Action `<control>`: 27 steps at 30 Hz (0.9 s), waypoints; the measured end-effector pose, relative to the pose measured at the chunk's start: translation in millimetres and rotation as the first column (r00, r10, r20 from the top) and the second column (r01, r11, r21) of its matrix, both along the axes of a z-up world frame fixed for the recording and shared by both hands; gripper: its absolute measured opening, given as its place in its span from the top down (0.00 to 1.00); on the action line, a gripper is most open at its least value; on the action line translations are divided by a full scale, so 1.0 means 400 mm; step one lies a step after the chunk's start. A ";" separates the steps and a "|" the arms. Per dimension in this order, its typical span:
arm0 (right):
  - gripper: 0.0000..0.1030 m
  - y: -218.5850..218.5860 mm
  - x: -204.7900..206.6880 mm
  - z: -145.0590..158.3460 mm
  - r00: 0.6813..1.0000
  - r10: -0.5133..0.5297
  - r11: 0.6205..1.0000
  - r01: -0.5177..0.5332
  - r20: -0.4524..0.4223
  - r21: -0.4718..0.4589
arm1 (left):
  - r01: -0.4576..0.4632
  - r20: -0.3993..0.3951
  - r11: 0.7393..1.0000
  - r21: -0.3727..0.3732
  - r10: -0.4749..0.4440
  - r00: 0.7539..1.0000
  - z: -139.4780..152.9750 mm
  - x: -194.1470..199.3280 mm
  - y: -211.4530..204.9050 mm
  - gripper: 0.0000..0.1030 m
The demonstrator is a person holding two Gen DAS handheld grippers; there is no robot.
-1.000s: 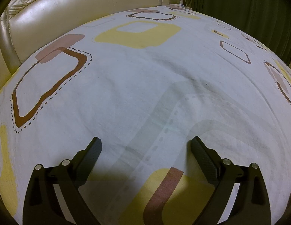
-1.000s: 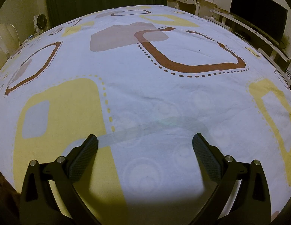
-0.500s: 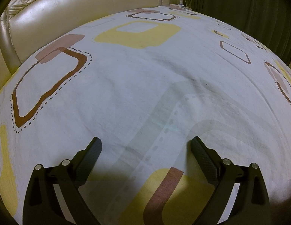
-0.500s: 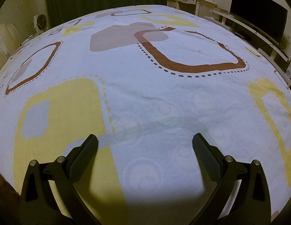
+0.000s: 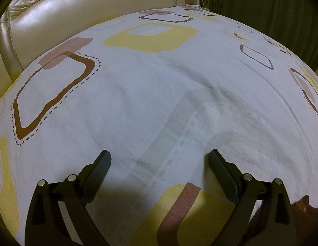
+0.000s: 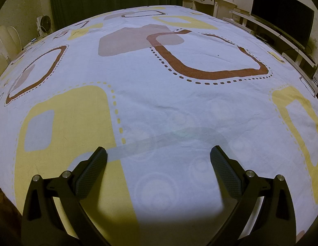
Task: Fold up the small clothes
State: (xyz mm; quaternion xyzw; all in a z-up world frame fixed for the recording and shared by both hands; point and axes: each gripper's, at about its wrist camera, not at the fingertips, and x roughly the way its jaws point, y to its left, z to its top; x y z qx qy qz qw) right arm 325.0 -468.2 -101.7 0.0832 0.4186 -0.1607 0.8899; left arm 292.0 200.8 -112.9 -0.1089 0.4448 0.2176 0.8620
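— Where are my grippers, measured from the bedsheet (image 5: 138,102)?

— Both hover over it. My left gripper (image 5: 160,164) has its fingers spread wide, nothing between them; the cream headboard (image 5: 77,20) rises beyond the sheet's far edge.

— And the right?

— My right gripper (image 6: 158,160) is spread just as wide above the same sheet, a yellow patch (image 6: 66,133) under its left finger. No small garment shows on the sheet in either view — I cannot tell where it lies.

Left claw (image 5: 160,160), right claw (image 6: 158,155), black plastic, textured pads, silver screws
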 end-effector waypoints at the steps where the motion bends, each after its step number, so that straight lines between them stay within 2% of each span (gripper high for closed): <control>1: 0.02 0.000 0.000 0.000 1.000 0.000 1.000 0.000 0.000 0.000 | -0.001 0.006 1.000 -0.012 0.001 1.000 0.001 0.000 0.003 0.04; 3: 0.02 0.000 0.000 0.000 1.000 0.000 1.000 0.000 0.000 0.000 | 0.001 0.010 0.999 -0.037 0.000 1.000 -0.001 0.003 0.010 0.04; 7: 0.02 0.000 0.000 0.000 1.000 0.000 1.000 0.000 0.000 0.000 | 0.003 -0.006 1.000 0.000 -0.003 1.000 -0.001 0.008 -0.002 0.04; 11: 0.02 0.000 0.000 -0.001 1.000 0.000 1.000 0.000 0.001 0.000 | 0.002 0.006 1.000 -0.023 -0.002 1.000 -0.002 0.006 0.005 0.04; 14: 0.02 0.000 0.000 0.000 1.000 0.000 1.000 0.000 0.001 0.000 | 0.002 -0.004 1.000 -0.005 -0.002 1.000 -0.003 0.010 0.000 0.04; 27: 0.02 0.000 0.000 -0.001 1.000 0.000 1.000 0.000 0.001 0.001 | 0.001 -0.001 1.000 -0.010 -0.001 1.000 -0.004 0.007 0.000 0.04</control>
